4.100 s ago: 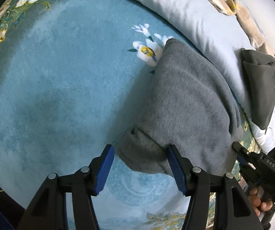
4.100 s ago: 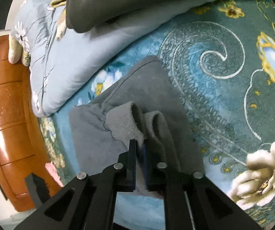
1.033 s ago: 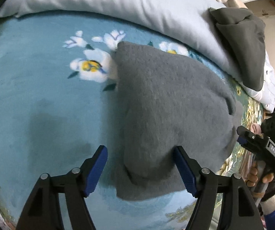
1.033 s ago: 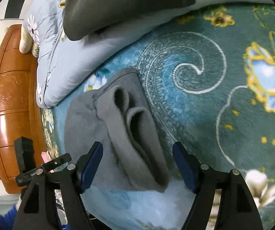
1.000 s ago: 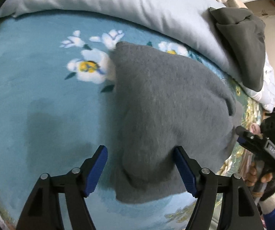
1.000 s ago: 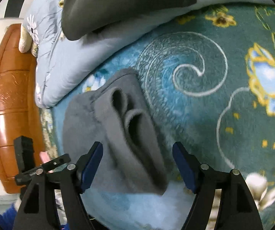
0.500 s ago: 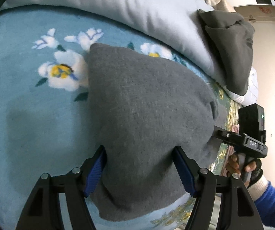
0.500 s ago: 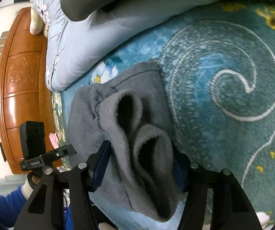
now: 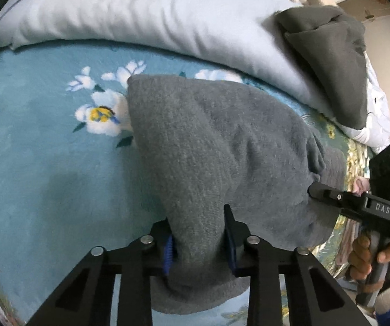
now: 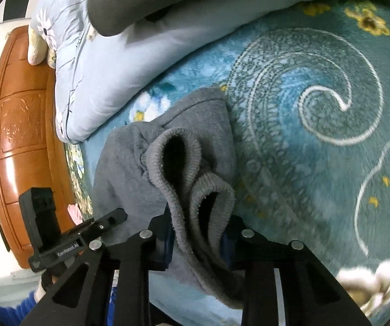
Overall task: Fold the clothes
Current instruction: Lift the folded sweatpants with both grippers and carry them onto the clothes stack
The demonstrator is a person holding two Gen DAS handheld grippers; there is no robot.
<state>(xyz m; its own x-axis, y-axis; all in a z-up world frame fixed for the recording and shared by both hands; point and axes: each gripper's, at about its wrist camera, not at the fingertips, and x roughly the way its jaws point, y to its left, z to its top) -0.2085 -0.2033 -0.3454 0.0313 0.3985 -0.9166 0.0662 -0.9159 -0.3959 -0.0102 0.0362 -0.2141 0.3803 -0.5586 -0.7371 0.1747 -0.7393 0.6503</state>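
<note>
A folded grey garment [image 9: 222, 157] lies on a teal flowered blanket [image 9: 45, 179], just below a pale blue pillow [image 9: 140, 13] that runs along the top of the left wrist view. At the left end of the garment, the left gripper [image 9: 199, 241] has its blue-padded jaws closing on a bunched fold of the grey cloth, which fills the gap between them and is pinched by both pads. Farther right in that view a darker grey garment [image 9: 330, 49] rests on the pillow.

In the right wrist view, a carved wooden headboard [image 10: 23, 125] stands at the left edge. The right gripper [image 10: 197, 233] is closing on the two ribbed cuffs [image 10: 195, 184] at the garment's other end; the cuffs sit squeezed between its jaws, their openings facing the camera.
</note>
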